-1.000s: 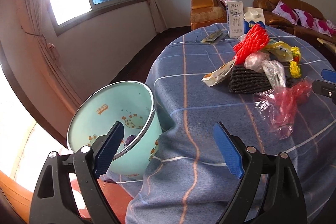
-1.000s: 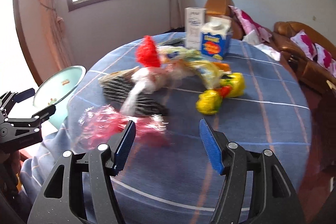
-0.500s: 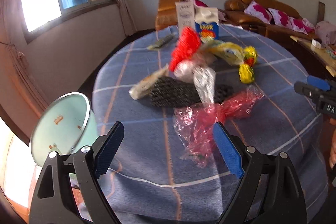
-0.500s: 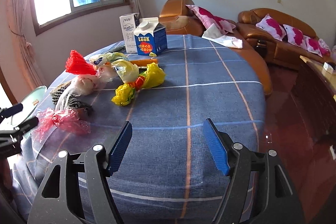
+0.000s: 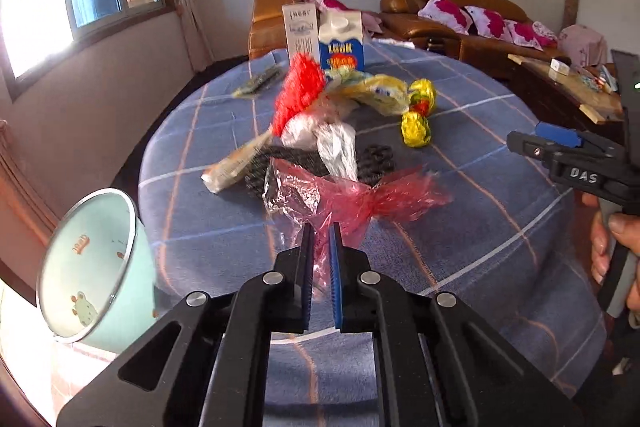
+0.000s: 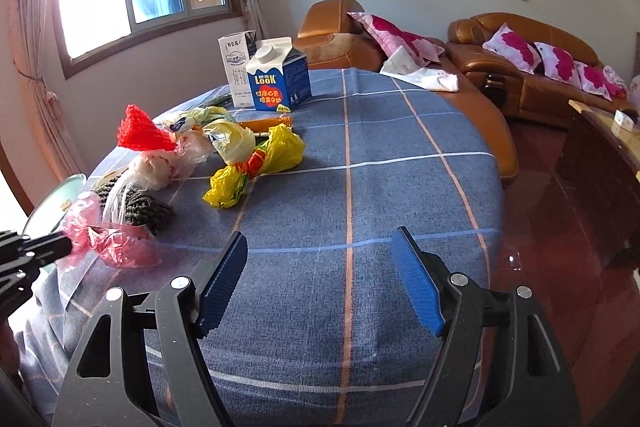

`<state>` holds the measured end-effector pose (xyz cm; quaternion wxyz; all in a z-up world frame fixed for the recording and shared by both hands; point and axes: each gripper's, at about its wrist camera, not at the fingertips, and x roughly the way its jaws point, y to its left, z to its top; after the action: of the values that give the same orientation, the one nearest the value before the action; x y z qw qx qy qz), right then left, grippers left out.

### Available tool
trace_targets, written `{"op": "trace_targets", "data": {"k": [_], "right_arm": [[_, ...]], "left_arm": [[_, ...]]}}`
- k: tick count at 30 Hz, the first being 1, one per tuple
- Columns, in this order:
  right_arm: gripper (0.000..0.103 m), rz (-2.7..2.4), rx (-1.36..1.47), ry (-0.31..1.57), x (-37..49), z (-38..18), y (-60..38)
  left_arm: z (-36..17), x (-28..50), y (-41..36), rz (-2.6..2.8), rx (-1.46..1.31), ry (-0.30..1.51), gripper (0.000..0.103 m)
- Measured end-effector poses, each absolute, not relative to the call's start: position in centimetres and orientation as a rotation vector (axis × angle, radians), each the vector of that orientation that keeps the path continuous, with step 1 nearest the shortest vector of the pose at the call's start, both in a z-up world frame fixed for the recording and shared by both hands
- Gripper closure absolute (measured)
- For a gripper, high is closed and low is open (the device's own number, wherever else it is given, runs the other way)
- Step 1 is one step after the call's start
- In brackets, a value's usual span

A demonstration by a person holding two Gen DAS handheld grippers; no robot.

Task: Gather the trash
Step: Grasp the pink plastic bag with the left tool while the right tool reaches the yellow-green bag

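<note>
Pinching the near edge of the red bag point(image 5: 360, 201), the left tool point(image 5: 321, 239) has its pads pressed together on the thin plastic at the front of the desk point(image 5: 480, 227). Leftmost, off the desk's edge, a pale green bin point(image 5: 92, 259) stands tilted with its mouth open; small orange lettering on its inner wall is too small to read. Along the far rim stand a white carton point(image 6: 236, 71) with grey print too fine to make out, and just right of it a blue carton point(image 6: 276, 79) marked "LOOK" over a red patch of yellow characters. In front of them the trash lies in one heap: a red net point(image 6: 140, 133), clear bags point(image 5: 332, 143), a black mesh point(image 6: 144, 207), and a yellow bag point(image 6: 256, 159) at its right end. The red bag lies nearest, touching the black mesh.

The right tool point(image 6: 320, 279) hangs over bare cloth right of the heap, its jaws spreading, with nothing between them. In the left view its black body reads "DAS", a hand point(image 5: 616, 247) gripping its handle.

The desk's right half is bare to its rounded edge. Past it lie red floor, brown sofas point(image 6: 520, 67) with pink pillows, and a wooden bench point(image 6: 600, 147) at far right.
</note>
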<state>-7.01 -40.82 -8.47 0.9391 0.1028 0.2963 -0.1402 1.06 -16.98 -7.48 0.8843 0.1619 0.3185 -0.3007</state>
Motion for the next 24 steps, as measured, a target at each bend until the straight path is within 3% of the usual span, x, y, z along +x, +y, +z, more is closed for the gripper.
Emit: {"op": "trace_targets", "data": {"k": [8,24], "right_arm": [[0.029,-0.246,0.198,0.602,-5.6,-7.8,-39.0],[0.030,-0.218,0.173,0.611,-0.1,-7.0,-36.8]], "left_arm": [[-5.0,2.0,-10.9,-0.446,0.264,0.599,0.096],[-5.4,6.0,-3.6,-0.278,0.144,0.621,0.096]]}}
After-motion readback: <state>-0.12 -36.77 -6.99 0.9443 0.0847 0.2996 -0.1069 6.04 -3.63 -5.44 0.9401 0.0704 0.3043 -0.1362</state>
